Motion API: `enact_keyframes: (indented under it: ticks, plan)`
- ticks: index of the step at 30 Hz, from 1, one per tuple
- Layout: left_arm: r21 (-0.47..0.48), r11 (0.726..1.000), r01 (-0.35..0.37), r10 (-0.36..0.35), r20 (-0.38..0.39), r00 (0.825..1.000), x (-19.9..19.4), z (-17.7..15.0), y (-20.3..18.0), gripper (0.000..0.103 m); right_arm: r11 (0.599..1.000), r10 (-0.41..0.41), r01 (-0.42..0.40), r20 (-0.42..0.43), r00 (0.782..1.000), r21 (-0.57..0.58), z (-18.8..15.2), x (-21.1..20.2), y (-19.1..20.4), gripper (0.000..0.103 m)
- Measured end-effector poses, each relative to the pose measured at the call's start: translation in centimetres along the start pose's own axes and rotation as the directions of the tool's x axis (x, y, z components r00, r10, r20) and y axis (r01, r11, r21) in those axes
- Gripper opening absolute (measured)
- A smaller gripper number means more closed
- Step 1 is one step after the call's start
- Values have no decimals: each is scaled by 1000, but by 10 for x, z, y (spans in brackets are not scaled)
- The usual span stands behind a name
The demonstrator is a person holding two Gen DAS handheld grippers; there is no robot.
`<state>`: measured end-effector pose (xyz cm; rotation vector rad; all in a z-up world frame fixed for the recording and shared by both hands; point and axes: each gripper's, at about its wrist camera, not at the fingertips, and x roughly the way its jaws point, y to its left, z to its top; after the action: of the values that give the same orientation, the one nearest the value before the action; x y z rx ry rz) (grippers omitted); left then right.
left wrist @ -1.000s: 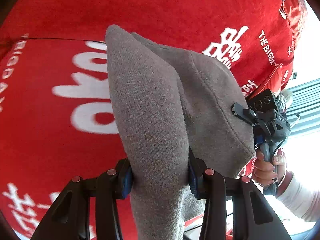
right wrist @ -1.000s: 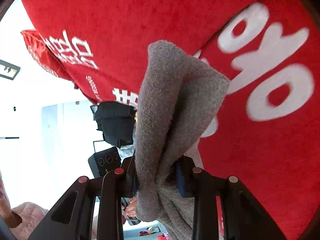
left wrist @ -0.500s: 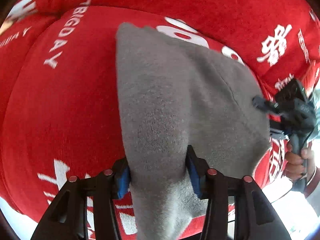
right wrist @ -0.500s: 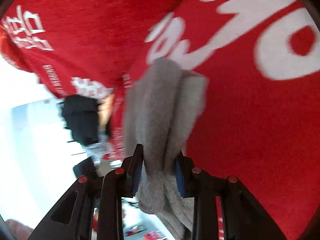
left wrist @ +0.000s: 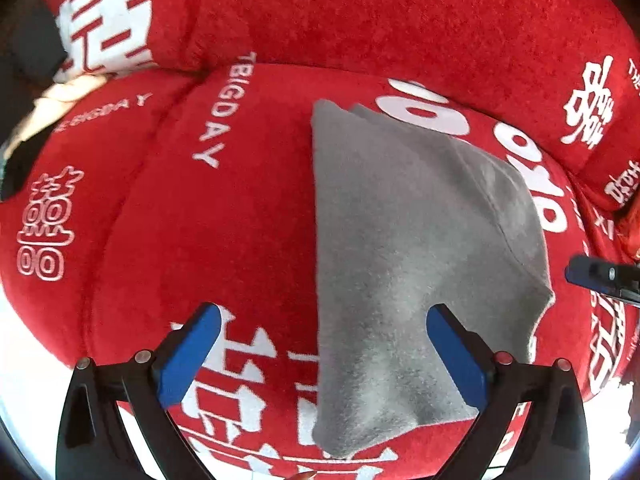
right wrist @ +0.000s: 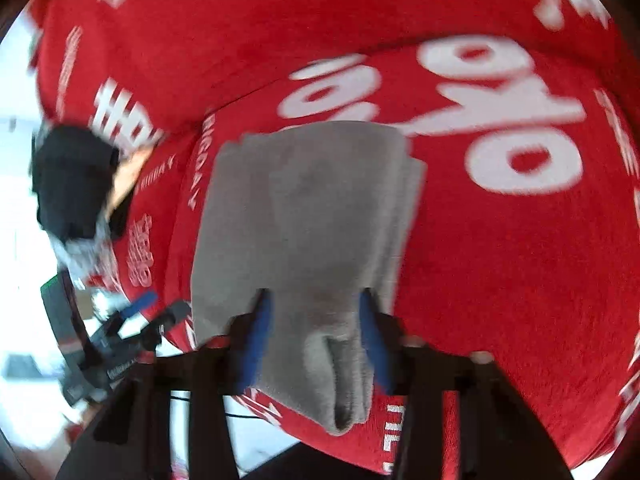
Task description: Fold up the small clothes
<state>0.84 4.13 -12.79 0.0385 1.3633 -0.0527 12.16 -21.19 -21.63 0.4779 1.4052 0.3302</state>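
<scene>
A folded grey knit garment (left wrist: 400, 260) lies flat on the red cover with white lettering (left wrist: 200, 220). My left gripper (left wrist: 324, 354) is open, its blue pads (left wrist: 192, 352) spread wide over the garment's near left corner and gripping nothing. In the right wrist view the same grey garment (right wrist: 304, 208) is blurred. My right gripper (right wrist: 316, 338) is shut on its near edge, and a bunched fold hangs toward the camera. The right gripper (left wrist: 600, 276) shows at the right edge of the left wrist view, and the left gripper (right wrist: 132, 332) shows low on the left of the right wrist view.
The red seat meets a red backrest (left wrist: 400, 20) behind the garment. A black garment (right wrist: 72, 184) with something pale under it sits at the seat's left end. A red cushion (left wrist: 600, 140) lies at the right. The seat's front edge drops off near the grippers.
The grey garment has come down from hanging and now lies spread on the red seat. My left gripper has opened and let go of it. The right gripper still holds its edge.
</scene>
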Motion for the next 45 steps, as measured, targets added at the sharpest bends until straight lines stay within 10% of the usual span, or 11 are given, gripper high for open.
enact_keyframes:
  ticks: [8,26,28,30,45]
  plan:
    - [-45,999,30,-29,23,999,-6,0,13,103,944,-257,239,-49,965,-228,-22,47,26,18]
    - [54,997,61,-57,-75,996,-20,-23,-18,103,967,-253,245,-130,959,-71,-71,13,-20,15]
    - [58,997,59,-54,-83,995,-27,-25,-20,103,968,-250,247,-142,958,-41,-76,3,-20,21]
    - [64,996,56,-50,-89,995,-34,-26,-24,103,967,-253,252,-146,956,-25,-79,-5,-17,49]
    - [77,997,0,10,-127,992,-88,-25,-35,103,941,-328,330,-32,944,82,-66,-60,37,101]
